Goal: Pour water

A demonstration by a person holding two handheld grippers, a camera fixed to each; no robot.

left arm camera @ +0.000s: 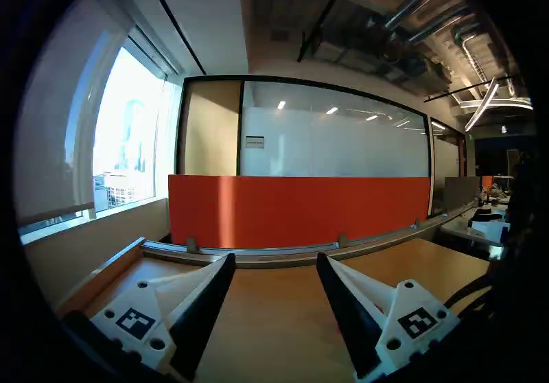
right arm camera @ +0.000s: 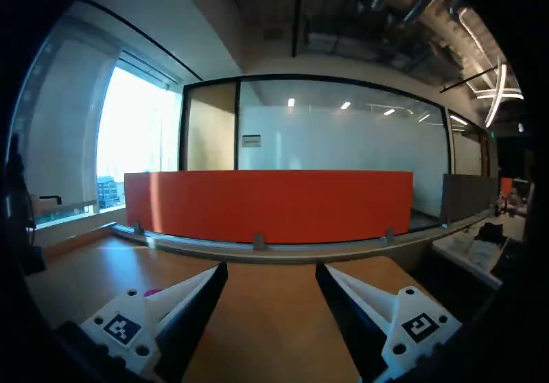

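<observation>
Above wooden desk (left arm camera: 274,328): left gripper (left arm camera: 275,258), spread wide, holding nothing, tabletop in the gap. Same for right gripper (right arm camera: 271,266) — wide apart, pinching nothing. Straight ahead in both views, orange partition (left arm camera: 295,211) on a grey metal rail (left arm camera: 274,251) along the desk's far edge, closing off the way forward; behind it, frosted glass wall (left arm camera: 329,136). Bright window (left arm camera: 127,149) to the left. Dark cables (left arm camera: 473,290) beside the left gripper. Just past one finger of the right gripper, small pink object (right arm camera: 152,292), mostly hidden — cannot tell whether meant for pouring. Cluttered neighbouring desk (right arm camera: 480,246) off to the right.
</observation>
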